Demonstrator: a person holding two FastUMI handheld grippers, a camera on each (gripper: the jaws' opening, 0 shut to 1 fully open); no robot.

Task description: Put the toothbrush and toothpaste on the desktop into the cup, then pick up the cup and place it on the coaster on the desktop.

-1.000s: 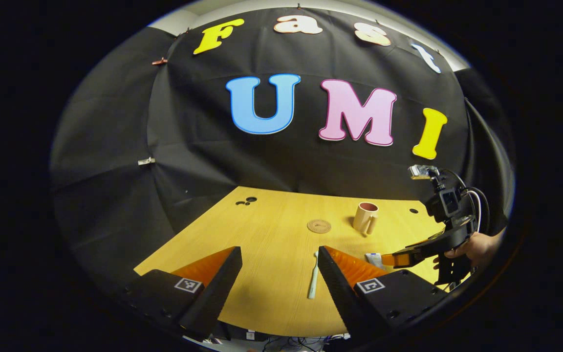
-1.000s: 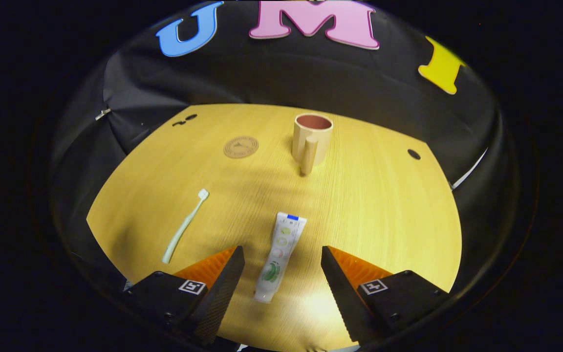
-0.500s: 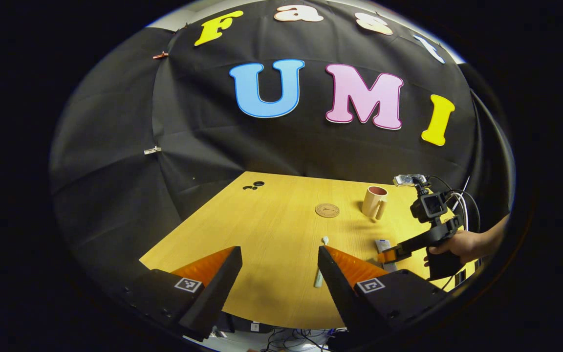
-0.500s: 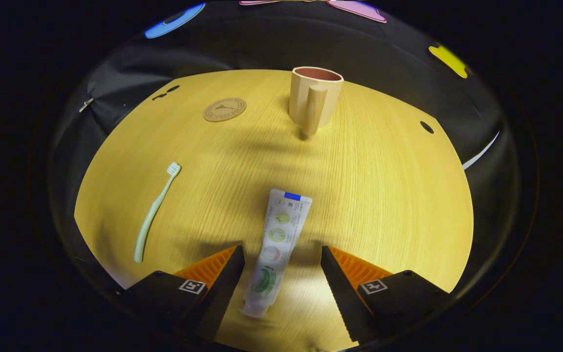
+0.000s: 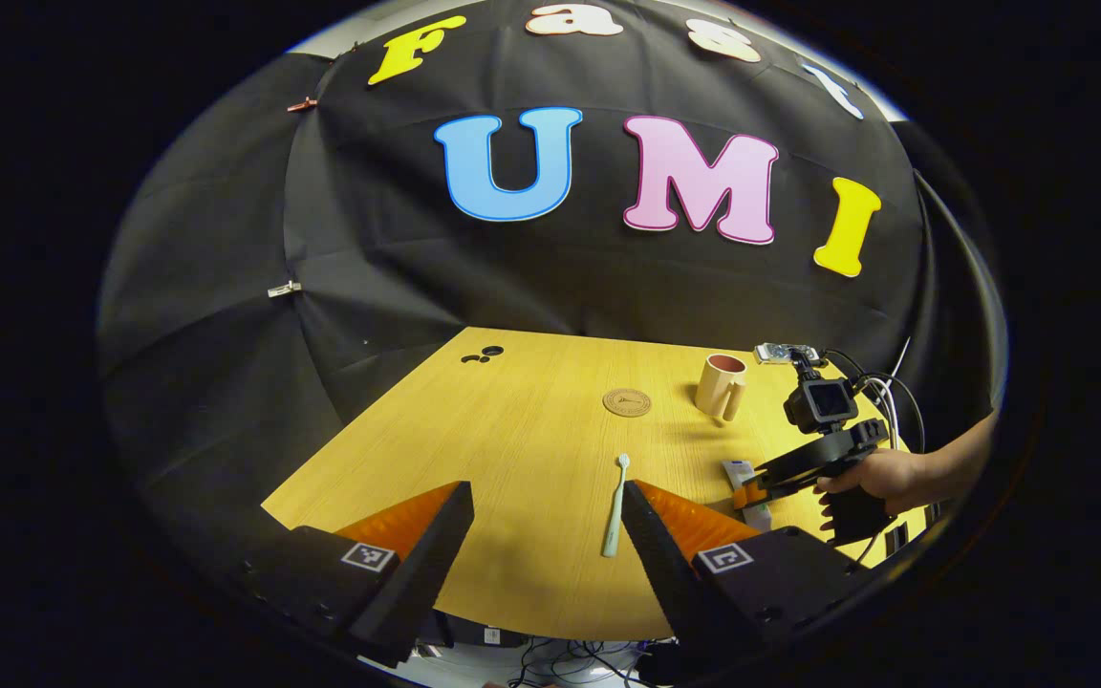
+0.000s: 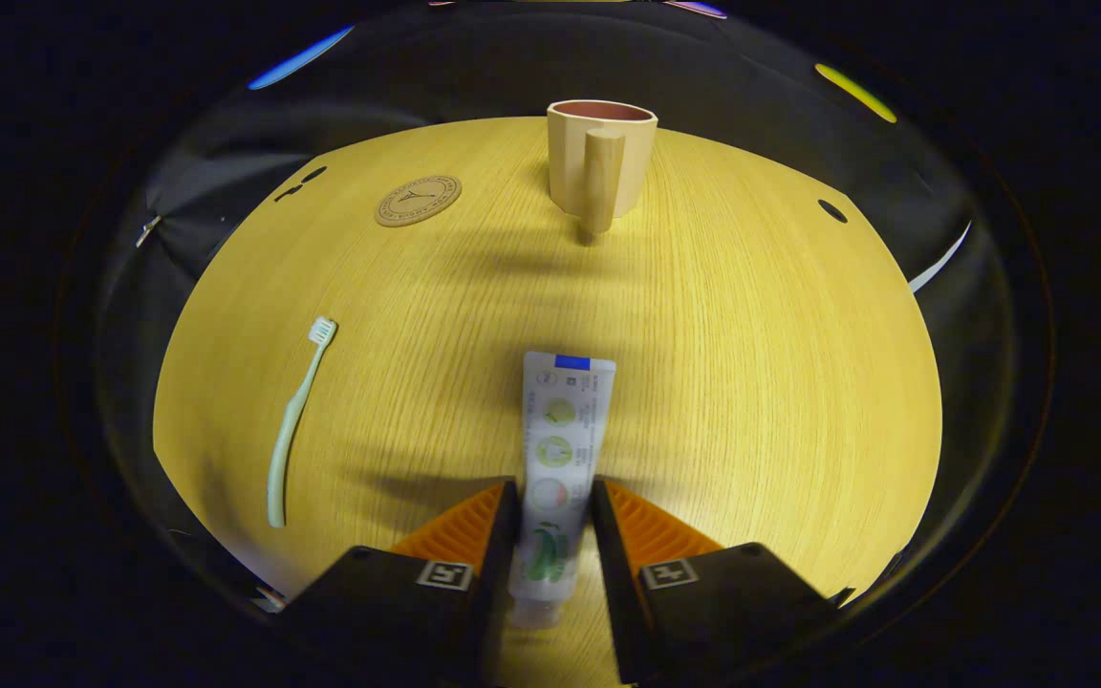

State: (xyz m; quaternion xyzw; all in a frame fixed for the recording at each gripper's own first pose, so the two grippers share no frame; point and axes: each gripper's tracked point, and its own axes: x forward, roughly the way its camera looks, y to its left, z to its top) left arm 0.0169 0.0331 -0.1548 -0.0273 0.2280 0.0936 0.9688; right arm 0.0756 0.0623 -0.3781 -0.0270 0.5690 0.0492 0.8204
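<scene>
Right gripper view: right gripper [image 6: 550, 521] jaws pinch the white plastic toothpaste tube [image 6: 558, 449] near its cap, ready to lift; left gripper [image 5: 546, 535] jaws gape, empty, mint toothbrush [image 5: 615, 502] between them.

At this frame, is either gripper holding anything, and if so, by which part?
The right gripper is shut on the toothpaste, clamping the tube's lower half near its cap end while it lies on the desktop. The left gripper is open and holds nothing.

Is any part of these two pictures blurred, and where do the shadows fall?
Right gripper view: the toothpaste looks slightly soft near the tongs; a dark shadow crosses the desktop beside them. Left gripper view: sharp, and the cup casts a faint shadow.
</scene>
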